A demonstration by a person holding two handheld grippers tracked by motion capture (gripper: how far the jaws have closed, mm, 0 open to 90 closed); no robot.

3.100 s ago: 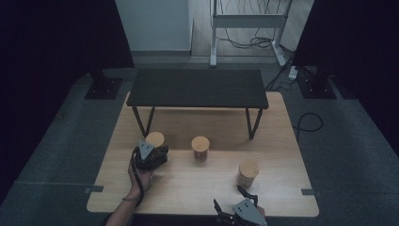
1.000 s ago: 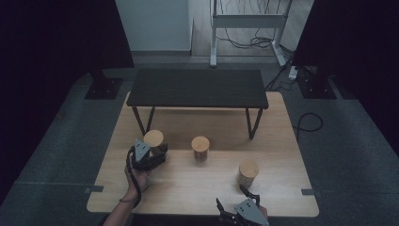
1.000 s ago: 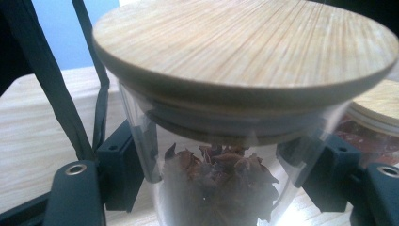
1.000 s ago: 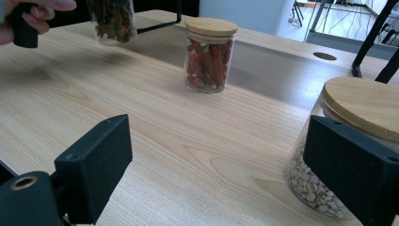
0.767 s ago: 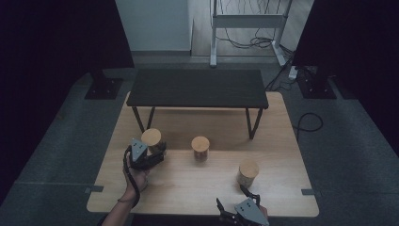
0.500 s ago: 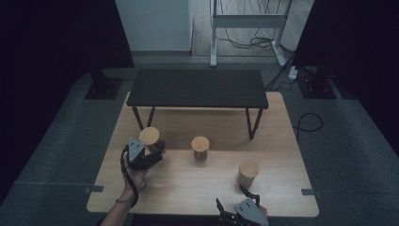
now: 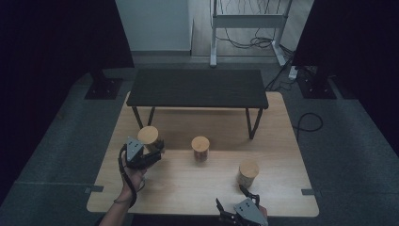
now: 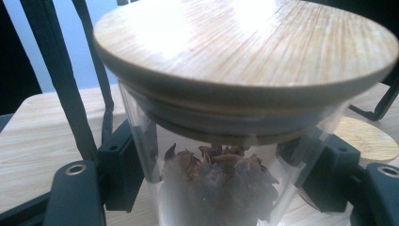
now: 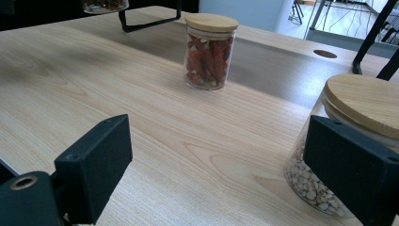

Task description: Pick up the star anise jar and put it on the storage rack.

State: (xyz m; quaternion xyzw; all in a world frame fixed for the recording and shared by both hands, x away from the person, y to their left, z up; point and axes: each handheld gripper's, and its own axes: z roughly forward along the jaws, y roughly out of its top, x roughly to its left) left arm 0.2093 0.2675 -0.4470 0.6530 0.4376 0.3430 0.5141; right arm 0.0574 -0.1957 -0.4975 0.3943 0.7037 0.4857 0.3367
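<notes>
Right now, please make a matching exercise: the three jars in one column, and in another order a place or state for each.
Things:
1. jar of dried flowers
2. jar of red chillies
3. jar of pale seeds

Places or states:
A. stands alone in the middle of the wooden table
B. clamped between the left gripper jaws
C. just ahead of the open right gripper

Pairs: 1-B, 2-A, 3-C

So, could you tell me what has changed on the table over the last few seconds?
The left gripper, shut on the left jar, has drifted slightly toward the table's left with it. The middle jar, the right jar and the open right gripper stayed put.
</notes>
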